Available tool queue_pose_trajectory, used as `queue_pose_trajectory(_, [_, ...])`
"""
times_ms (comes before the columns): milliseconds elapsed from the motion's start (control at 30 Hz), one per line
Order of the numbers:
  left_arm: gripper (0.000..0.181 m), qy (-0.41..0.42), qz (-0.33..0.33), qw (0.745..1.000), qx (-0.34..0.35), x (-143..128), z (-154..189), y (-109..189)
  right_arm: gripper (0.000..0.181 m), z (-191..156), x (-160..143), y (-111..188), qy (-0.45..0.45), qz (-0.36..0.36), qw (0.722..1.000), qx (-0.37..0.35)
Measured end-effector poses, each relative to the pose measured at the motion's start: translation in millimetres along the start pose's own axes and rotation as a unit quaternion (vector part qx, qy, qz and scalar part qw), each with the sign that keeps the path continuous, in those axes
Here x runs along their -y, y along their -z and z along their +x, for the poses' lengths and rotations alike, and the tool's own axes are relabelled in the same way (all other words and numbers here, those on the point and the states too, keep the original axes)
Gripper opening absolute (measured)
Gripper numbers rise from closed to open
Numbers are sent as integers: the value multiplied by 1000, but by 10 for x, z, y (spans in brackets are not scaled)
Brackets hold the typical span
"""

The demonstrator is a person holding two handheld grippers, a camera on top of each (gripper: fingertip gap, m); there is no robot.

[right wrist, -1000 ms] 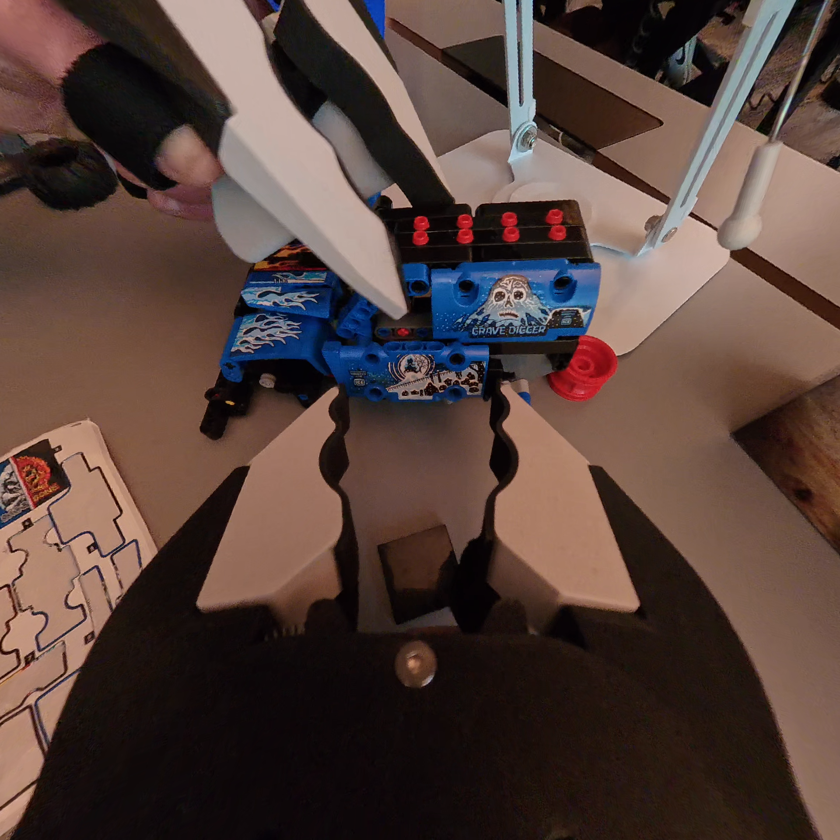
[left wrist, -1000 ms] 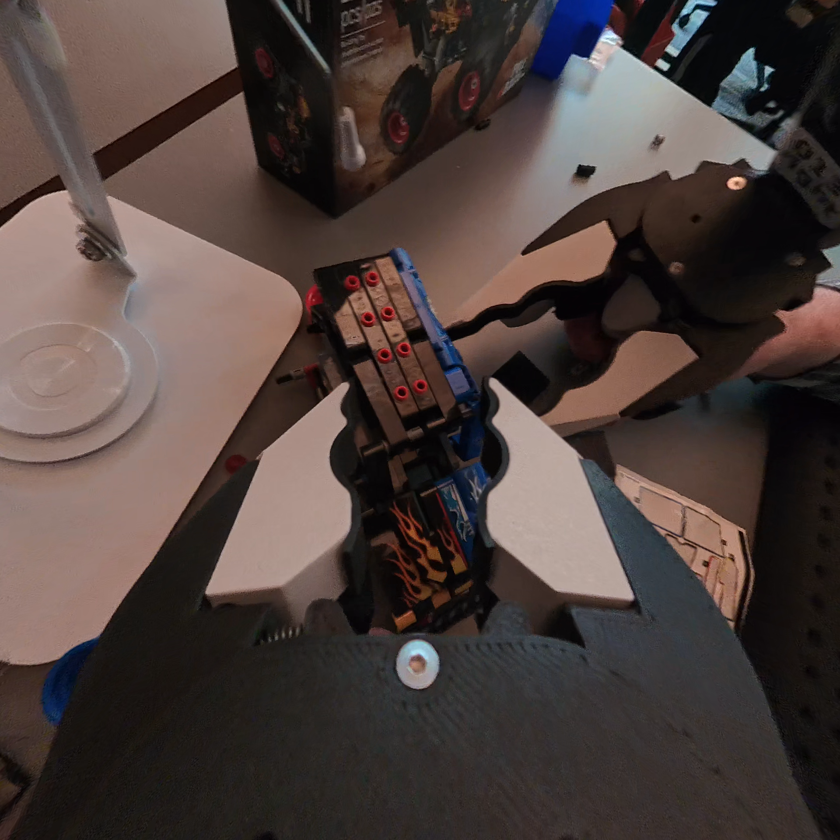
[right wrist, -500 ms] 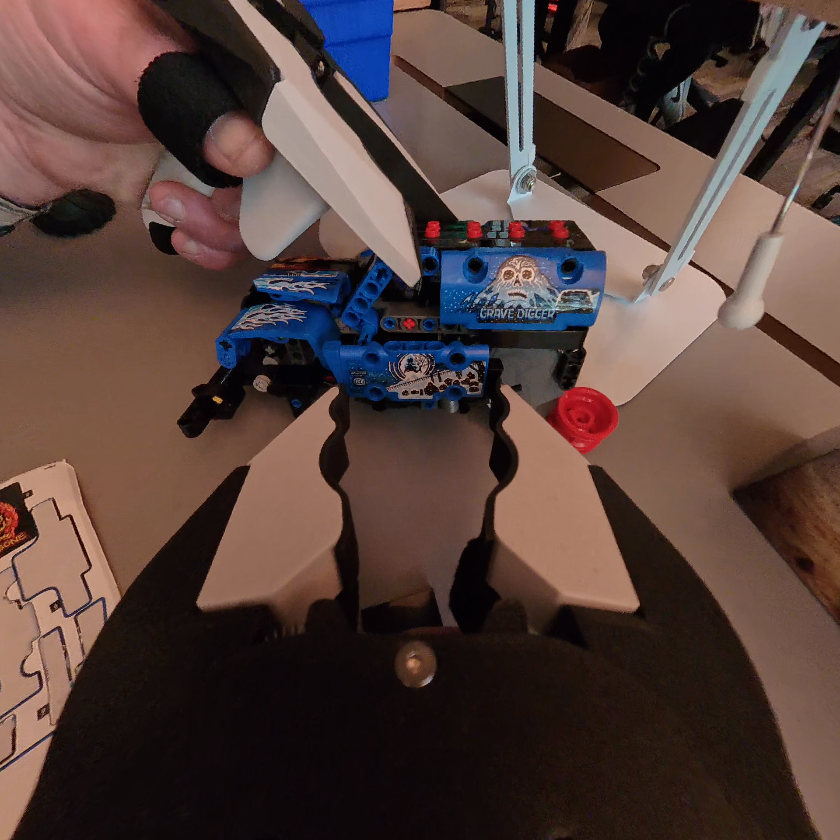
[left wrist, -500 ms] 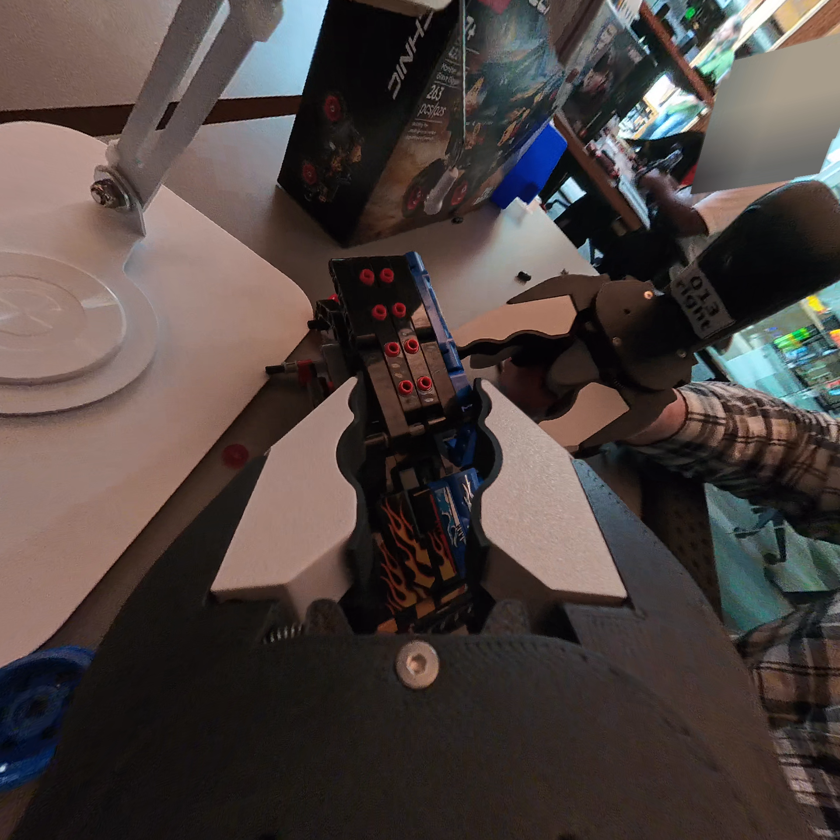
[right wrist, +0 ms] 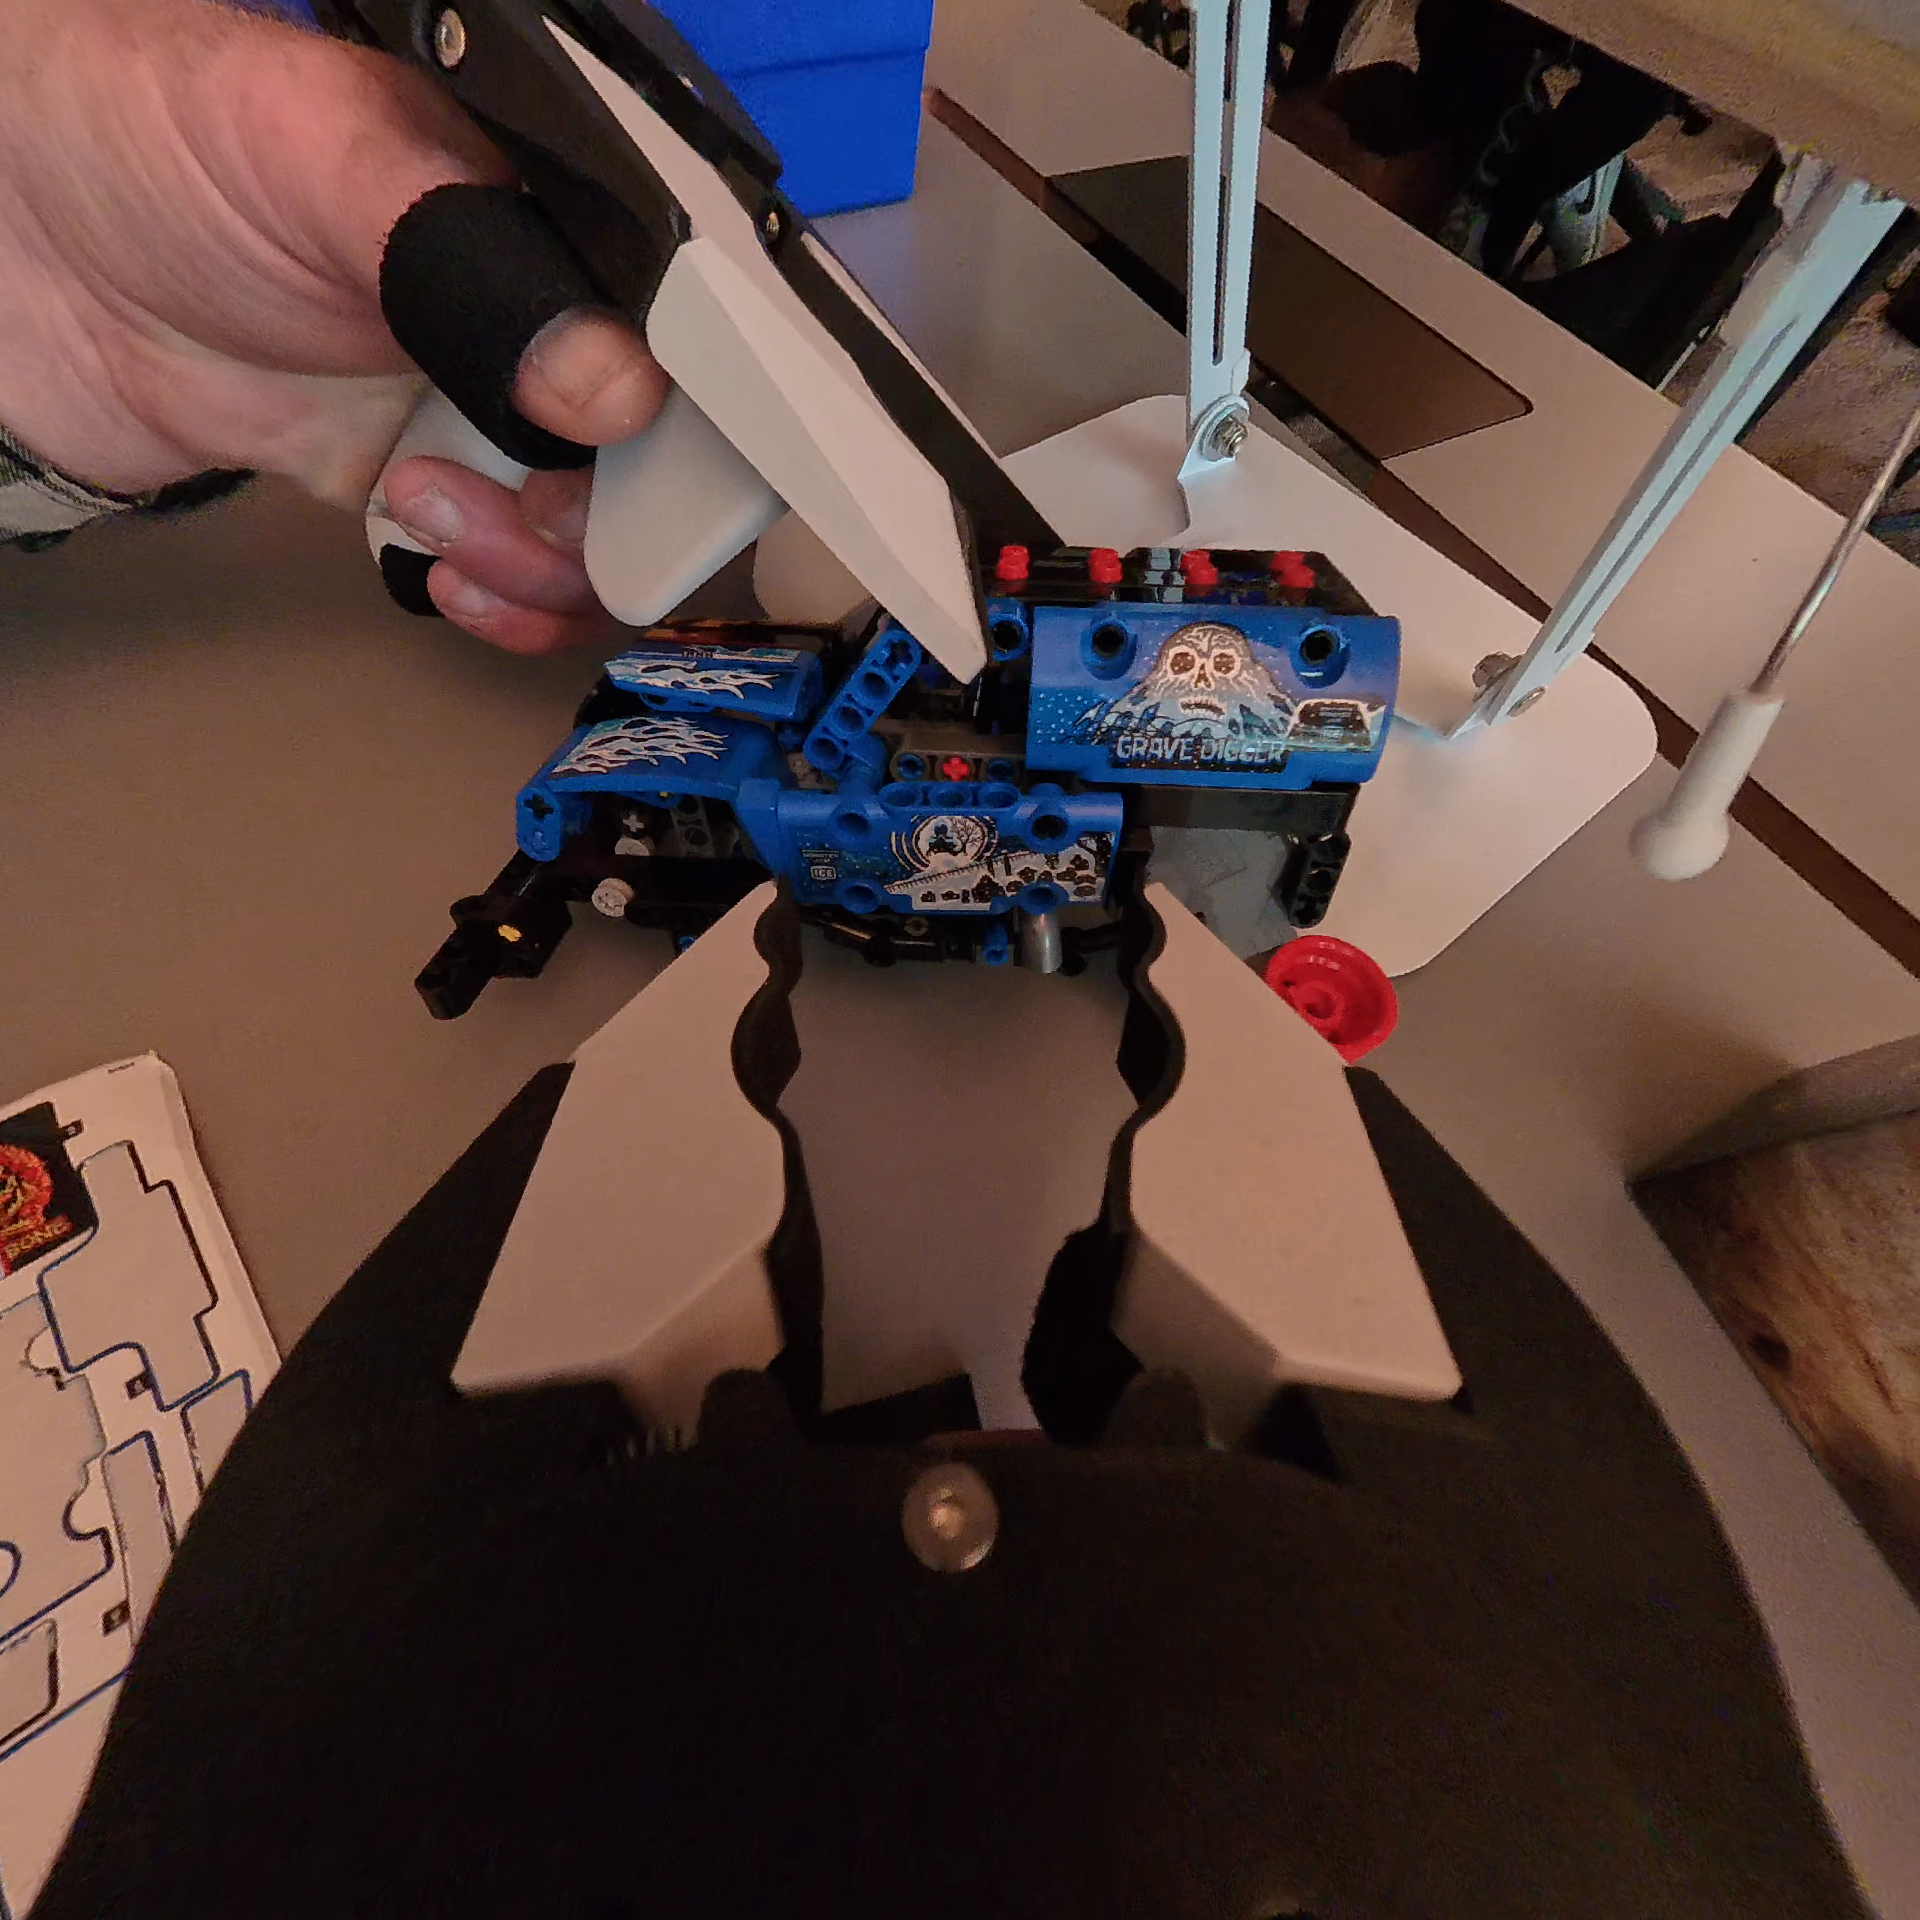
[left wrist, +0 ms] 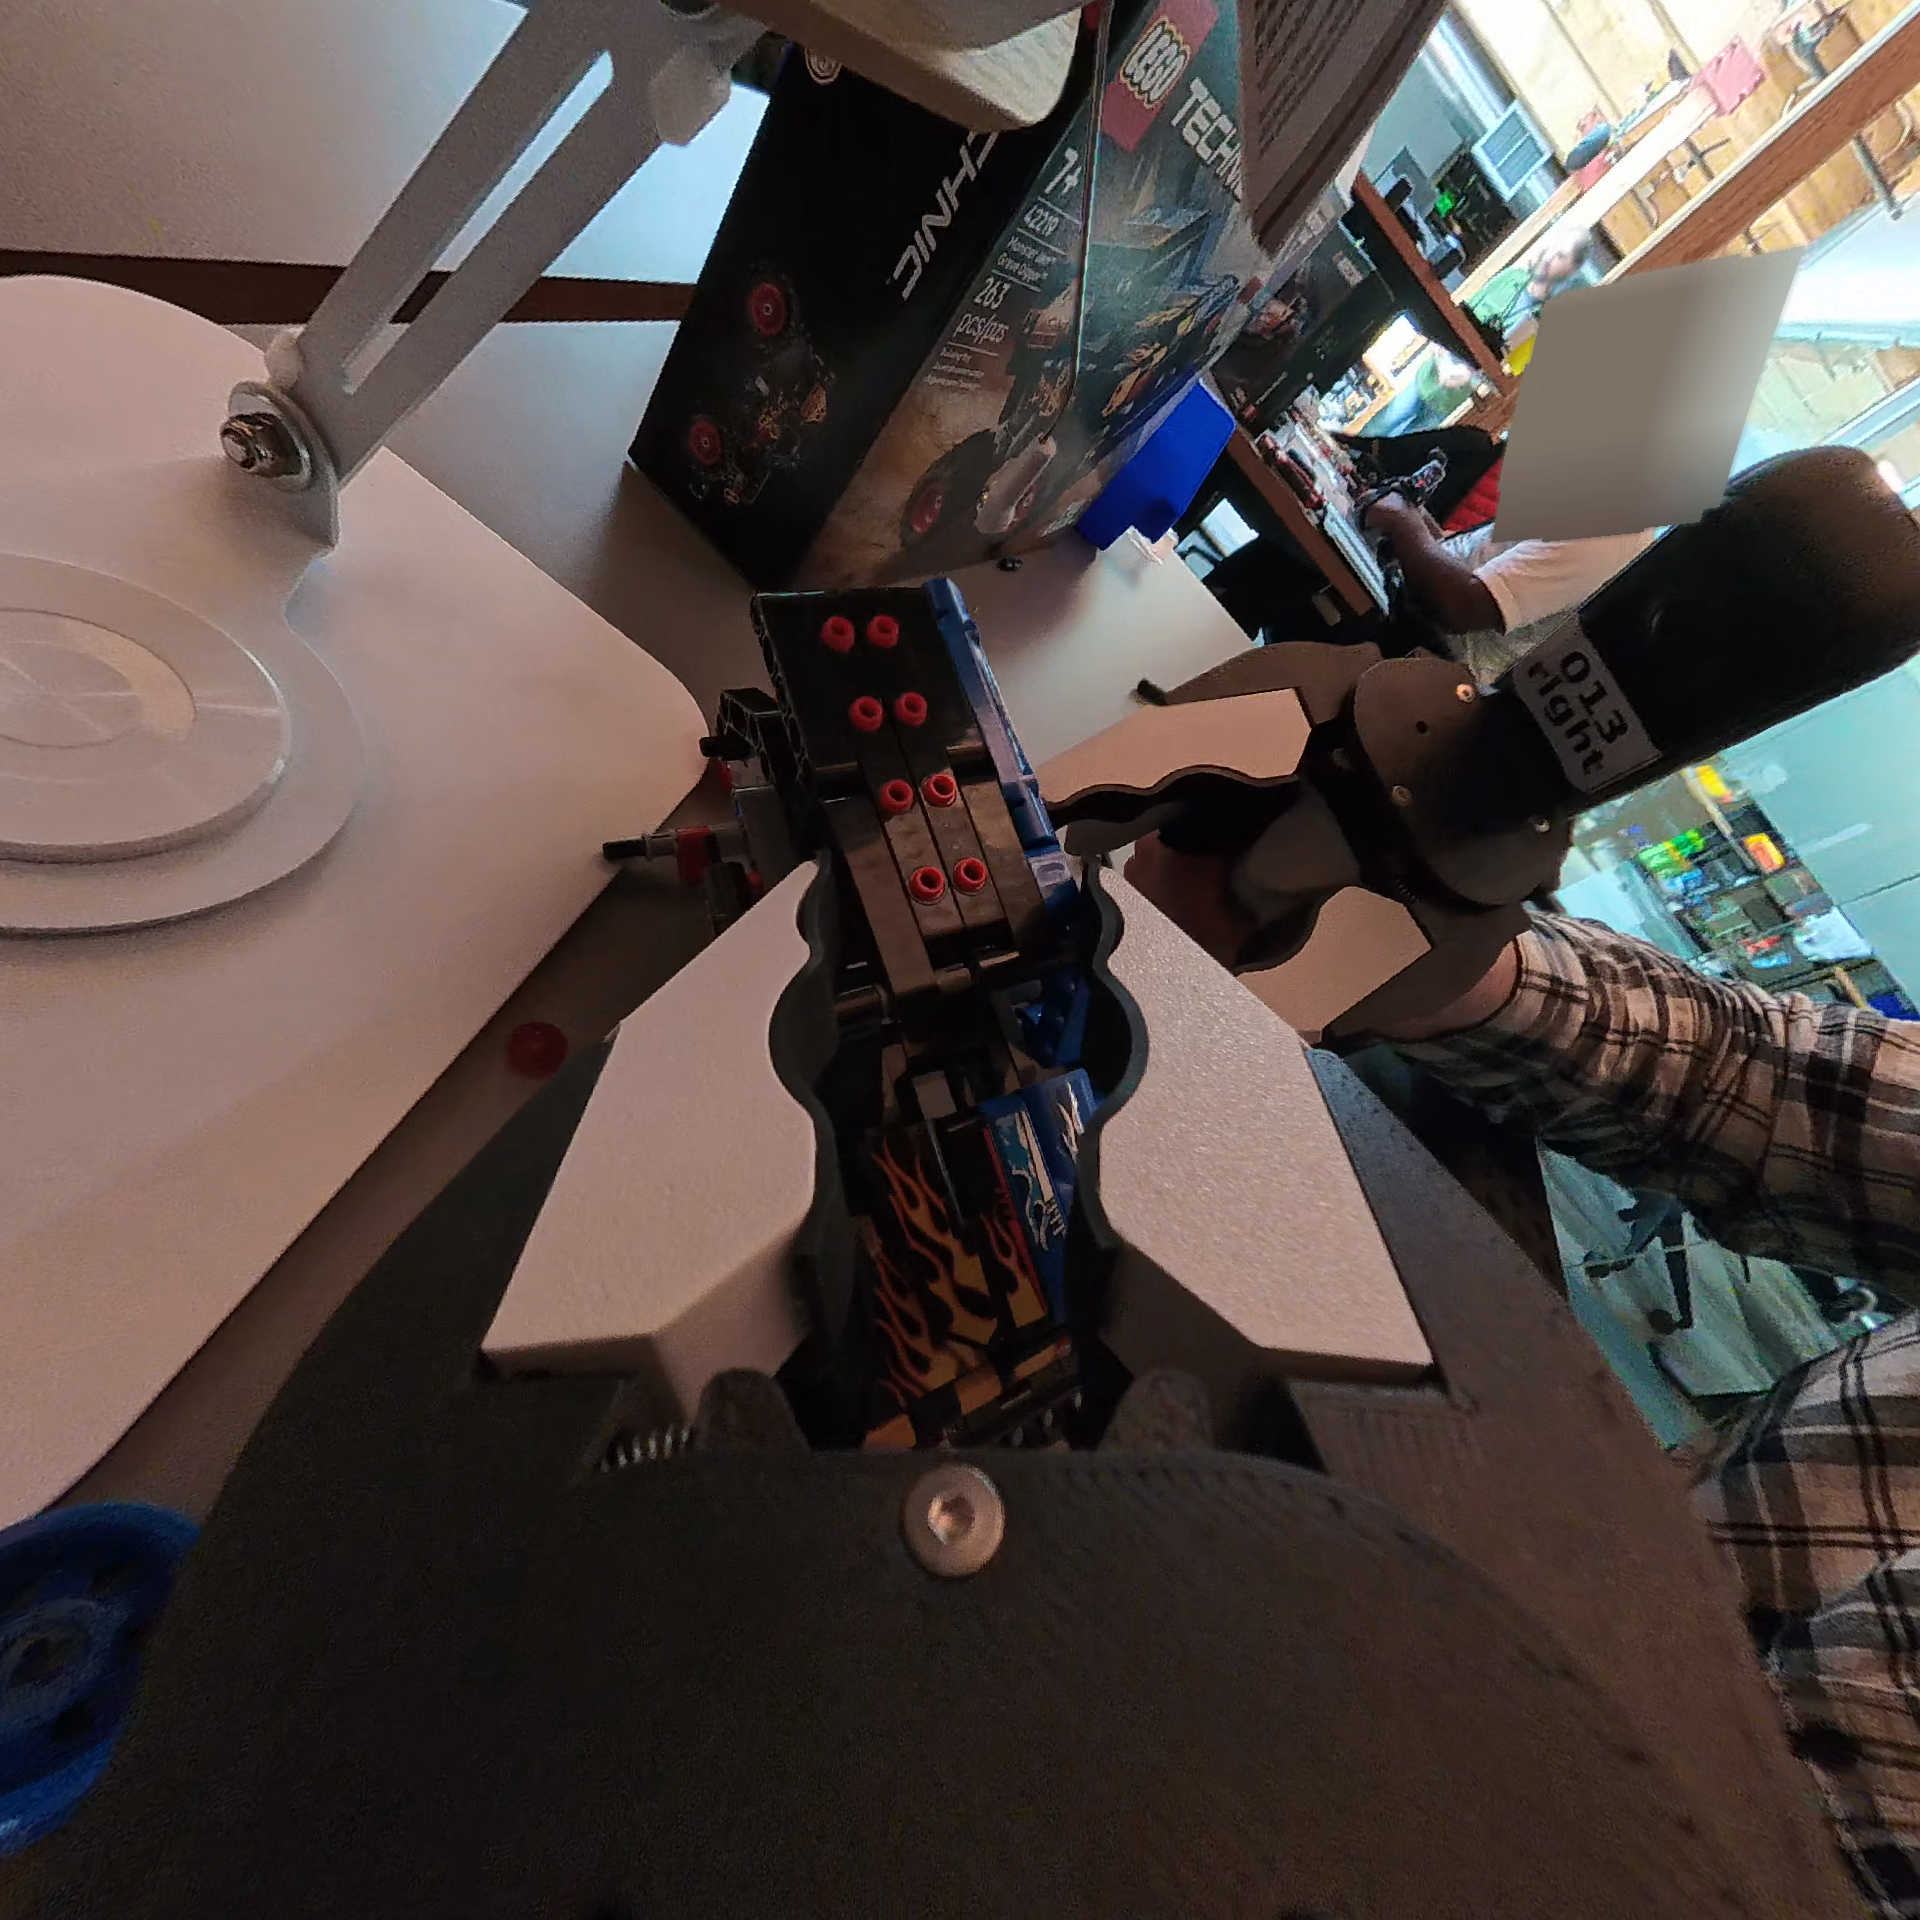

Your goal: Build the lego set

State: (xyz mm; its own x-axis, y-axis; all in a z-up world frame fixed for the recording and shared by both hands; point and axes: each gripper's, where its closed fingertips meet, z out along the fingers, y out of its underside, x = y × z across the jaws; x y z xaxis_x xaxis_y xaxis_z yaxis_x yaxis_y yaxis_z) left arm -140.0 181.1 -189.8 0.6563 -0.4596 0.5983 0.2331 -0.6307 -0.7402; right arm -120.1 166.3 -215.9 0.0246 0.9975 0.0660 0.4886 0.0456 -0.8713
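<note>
Two grippers are working at one blue and black brick truck body [right wrist: 966, 769], which is lying on the grey table [right wrist: 260, 852], just beside the rounded corner of a flat white stand base [right wrist: 1507, 748]. The left gripper [left wrist: 951, 1039] is reaching along the length of the model, and its white fingers [left wrist: 686, 1132] are closing on both sides of the model's middle, so the jaws are gripping the truck body, with the flame-printed panels [left wrist: 935, 1257] lying between them. In the right wrist view the same gripper is coming down from the upper left, and a bare hand [right wrist: 229, 312] is holding its handle.

The right gripper [right wrist: 951, 987] is standing in front of the model's blue side panel, and its jaws are spread wide with nothing between them; the fingertips [right wrist: 727, 935] are very near the lower edge of the model, but I cannot tell if they are touching it.

One small red wheel hub [right wrist: 1335, 997] is resting on the table just beside the rear end of the model. A white sticker sheet with blue outlines [right wrist: 94, 1330] is lying toward the near left edge of the table. A dark printed set box [left wrist: 935, 312] is standing upright behind the model, farther along the table.
</note>
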Motion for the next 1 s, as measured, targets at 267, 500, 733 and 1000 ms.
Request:
queue_pose_trajectory(267, [44,-11,5,1000,12,-6,11,-19,59,17,-40,13,41,-68,997,-1])
queue_pose_trajectory(500, [44,-56,-11,997,61,-35,33,-82,59,28,-140,32,33,-120,992,11])
queue_pose_trajectory(733, [50,-129,-42,985,104,-91,58,-117,59,8,-229,8,20,-135,991,14])
queue_pose_trajectory(1000, [82,-255,-113,943,185,-223,47,-160,57,-38,-228,-54,14,-126,992,13])
